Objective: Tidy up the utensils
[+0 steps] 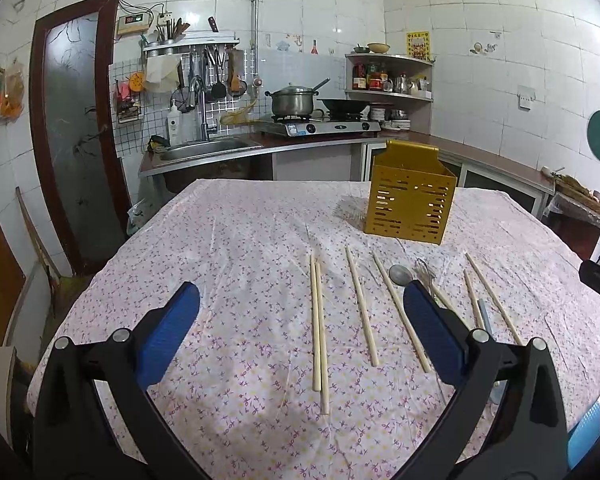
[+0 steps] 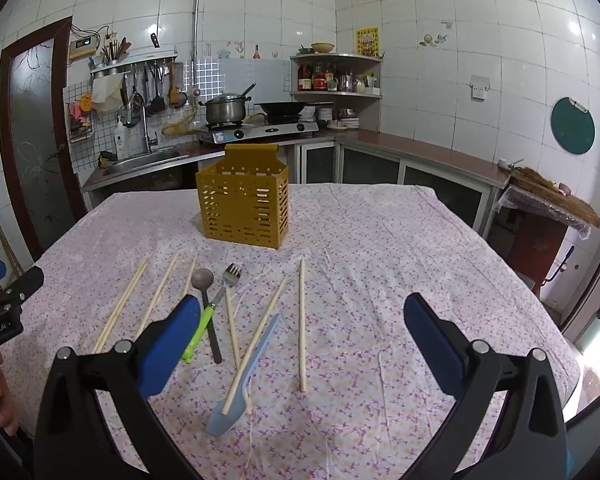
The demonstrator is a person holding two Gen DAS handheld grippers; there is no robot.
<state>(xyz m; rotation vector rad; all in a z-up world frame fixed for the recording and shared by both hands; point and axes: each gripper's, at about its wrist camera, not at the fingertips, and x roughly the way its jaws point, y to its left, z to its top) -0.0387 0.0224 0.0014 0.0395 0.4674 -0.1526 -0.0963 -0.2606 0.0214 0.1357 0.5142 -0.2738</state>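
Observation:
A yellow slotted utensil holder [image 1: 411, 204] [image 2: 244, 204] stands upright at the far side of the table. Several wooden chopsticks [image 1: 319, 328] [image 2: 302, 324] lie loose on the flowered cloth in front of it. Among them lie a grey metal spoon with a dark handle [image 2: 206, 300] [image 1: 400, 275], a fork with a green handle [image 2: 216, 304] and a pale blue plastic spoon [image 2: 240, 384] under one chopstick. My left gripper [image 1: 300, 300] is open and empty above the chopsticks. My right gripper [image 2: 302, 312] is open and empty above the single right chopstick.
The table is covered by a pink flowered cloth [image 2: 380, 280]. Behind it run a counter with a sink [image 1: 208, 148], a stove with a pot [image 1: 292, 100] and a wok, and a corner shelf [image 2: 336, 76]. A side table [image 2: 548, 208] stands at the right.

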